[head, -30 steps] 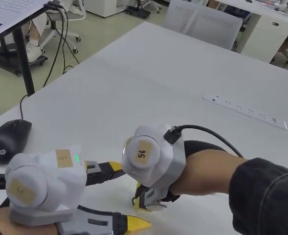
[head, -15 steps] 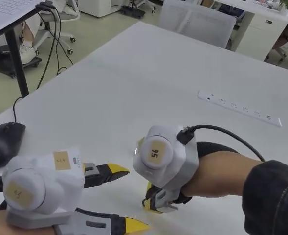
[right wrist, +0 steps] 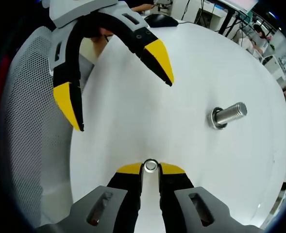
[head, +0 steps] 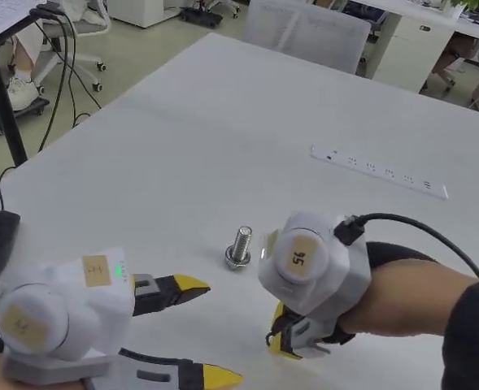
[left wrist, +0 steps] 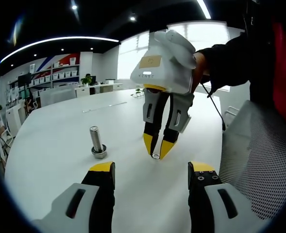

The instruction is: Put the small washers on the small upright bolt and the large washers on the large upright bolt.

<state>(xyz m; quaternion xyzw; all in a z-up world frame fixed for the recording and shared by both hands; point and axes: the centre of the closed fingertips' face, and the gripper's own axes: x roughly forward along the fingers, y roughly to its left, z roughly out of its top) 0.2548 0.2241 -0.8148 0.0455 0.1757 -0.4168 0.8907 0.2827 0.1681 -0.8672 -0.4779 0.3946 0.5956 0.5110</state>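
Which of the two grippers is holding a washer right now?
The right gripper: its jaws are shut on a small washer, pinched at the yellow tips. The left gripper stands wide open, with nothing between its jaws.

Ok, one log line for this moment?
right gripper: shut on washer | left gripper: open, empty | bolt: upright on table, apart from washer

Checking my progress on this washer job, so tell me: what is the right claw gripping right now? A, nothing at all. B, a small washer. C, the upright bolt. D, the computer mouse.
B: in the right gripper view the right claw is pinched on a small washer between its yellow tips, while the bolt stands apart on the table.
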